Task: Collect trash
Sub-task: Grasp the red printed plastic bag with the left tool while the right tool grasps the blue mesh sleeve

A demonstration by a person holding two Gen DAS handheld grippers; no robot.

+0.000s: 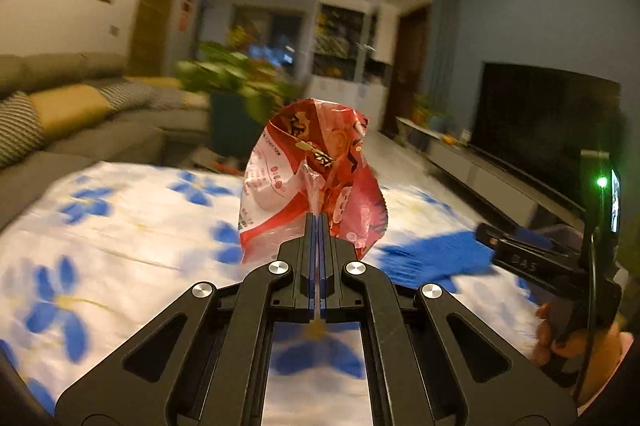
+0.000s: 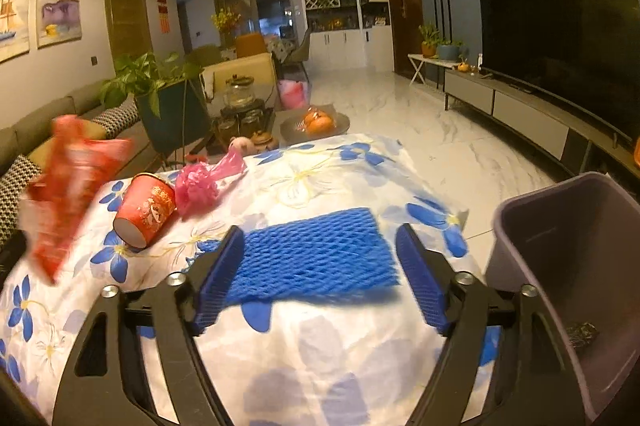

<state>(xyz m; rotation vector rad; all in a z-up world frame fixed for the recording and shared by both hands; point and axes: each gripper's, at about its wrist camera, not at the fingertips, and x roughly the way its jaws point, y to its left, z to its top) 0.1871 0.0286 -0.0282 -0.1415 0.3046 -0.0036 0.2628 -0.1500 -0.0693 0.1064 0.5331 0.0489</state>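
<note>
Between the closed blue pads of the left gripper [image 1: 318, 222], a crumpled red-and-white plastic snack wrapper [image 1: 312, 177] is pinched by its lower edge and held upright, clear of the white tablecloth with blue flowers [image 1: 120, 226] below it. To the right of this gripper, the right gripper's black frame is visible in a person's hand [image 1: 576, 338], above a blurred patch of blue.

From its own camera, the right gripper [image 2: 318, 258] has its jaws spread wide and grips nothing. A flat blue foam mesh sleeve [image 2: 312, 250] lies on the tablecloth between and just beyond the two pads; contact cannot be confirmed. Immediately right of this gripper stands a grey-purple plastic bin [image 2: 560, 246], with a small dark object at its bottom. Ahead and to the left, a red paper cup [image 2: 146, 209] lies on its side, with a crumpled pink plastic bag [image 2: 200, 181] just beside it. The held wrapper appears as a red blur at far left. Beyond the table edge sit a dish of oranges [image 2: 316, 123] and a potted green plant [image 2: 152, 81].
</note>
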